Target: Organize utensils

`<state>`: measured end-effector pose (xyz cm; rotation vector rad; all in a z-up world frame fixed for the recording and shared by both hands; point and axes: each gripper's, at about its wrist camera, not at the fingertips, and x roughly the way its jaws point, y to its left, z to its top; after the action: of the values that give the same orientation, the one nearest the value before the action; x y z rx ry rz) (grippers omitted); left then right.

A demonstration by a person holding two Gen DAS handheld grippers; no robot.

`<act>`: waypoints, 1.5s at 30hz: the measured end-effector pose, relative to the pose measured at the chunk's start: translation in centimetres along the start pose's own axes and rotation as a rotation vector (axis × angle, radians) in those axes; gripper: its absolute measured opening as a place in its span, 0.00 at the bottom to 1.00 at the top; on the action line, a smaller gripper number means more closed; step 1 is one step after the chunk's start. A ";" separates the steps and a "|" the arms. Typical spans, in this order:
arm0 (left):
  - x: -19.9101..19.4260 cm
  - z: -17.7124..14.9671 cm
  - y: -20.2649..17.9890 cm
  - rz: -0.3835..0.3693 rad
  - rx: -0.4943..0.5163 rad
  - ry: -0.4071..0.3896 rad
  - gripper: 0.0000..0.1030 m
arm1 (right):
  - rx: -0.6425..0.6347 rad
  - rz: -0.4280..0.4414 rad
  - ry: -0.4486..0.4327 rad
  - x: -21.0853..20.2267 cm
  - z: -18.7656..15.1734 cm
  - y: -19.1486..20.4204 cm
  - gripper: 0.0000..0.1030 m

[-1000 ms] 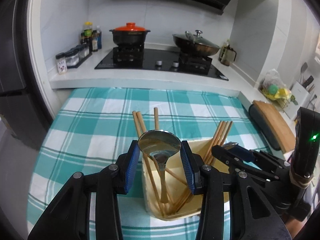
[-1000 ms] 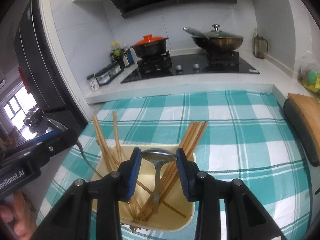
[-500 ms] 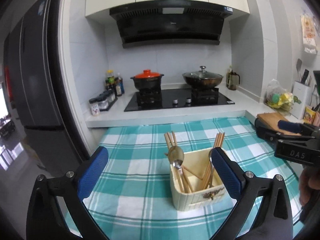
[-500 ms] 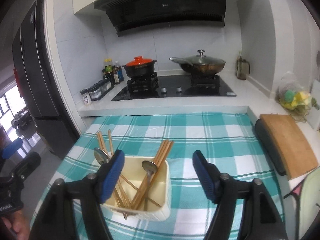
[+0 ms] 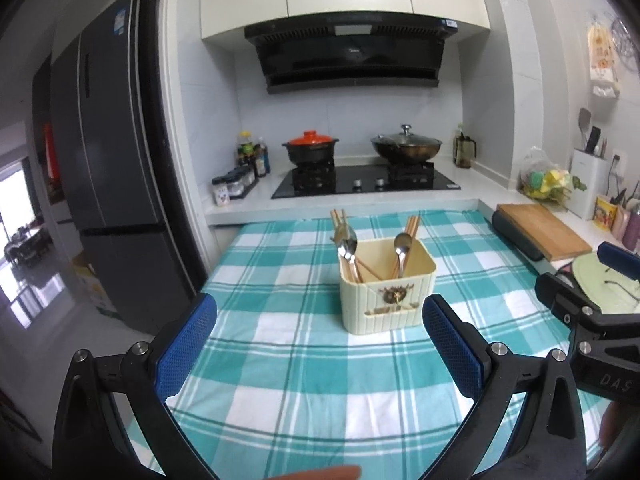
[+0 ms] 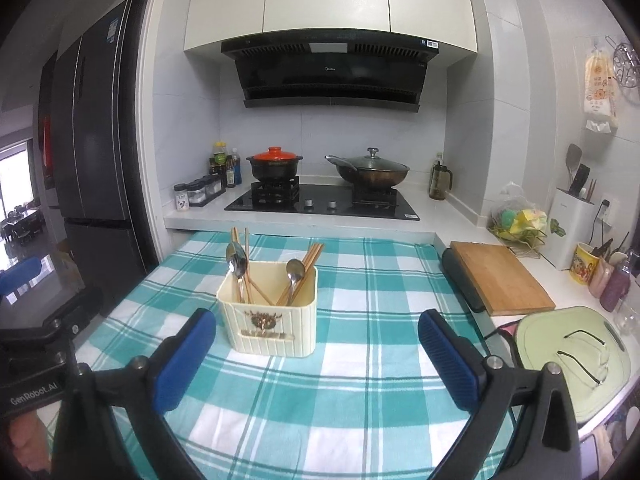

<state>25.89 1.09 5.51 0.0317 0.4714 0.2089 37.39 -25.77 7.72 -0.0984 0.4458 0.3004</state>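
The cream utensil holder (image 6: 269, 307) stands upright on the checked cloth (image 6: 360, 364) covering the bench, roughly midway between the left and right edges and nearer the far edge by the hob than the near one. Inside it, two spoons (image 6: 237, 261) lean bowl-up at the left side with a group of chopsticks (image 6: 235, 240); a third spoon (image 6: 295, 270) and more chopsticks (image 6: 314, 254) lean at the right side. No loose utensil shows on the cloth, so the sorting looks about finished.

The left tool (image 5: 320, 344) is spread wide with nothing between its blue pads, well short of the holder. The right tool (image 6: 316, 354) is opening, its pads equally bare, the holder beyond them and untouched.

Risks from here, as I judge them: the holder is light plastic with tall, top-heavy contents leaning outward, so a stray brush from either wide-spread tool could tip it or flick chopsticks onto the cloth. The cloth itself may slide or ruck if a finger drags it, shifting the holder with it. The two tools sit close together in the left view, so they could also knock each other
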 end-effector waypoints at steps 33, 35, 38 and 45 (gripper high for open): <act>-3.3 -1.2 1.2 -0.025 -0.030 0.051 1.00 | -0.046 0.035 -0.033 -7.0 -2.3 2.5 1.00; -3.3 -1.3 1.4 -0.022 -0.031 0.049 1.00 | -0.053 0.033 -0.034 -7.1 -2.3 2.7 1.00; -3.2 -1.3 1.5 -0.022 -0.036 0.052 1.00 | -0.052 0.037 -0.029 -7.1 -2.4 2.9 1.00; -3.2 -1.3 1.7 -0.021 -0.036 0.055 1.00 | -0.052 0.038 -0.021 -7.0 -2.2 2.9 1.00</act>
<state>22.18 2.02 5.90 -0.0144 0.5221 0.1977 29.55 -25.20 8.73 -0.1371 0.4191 0.3502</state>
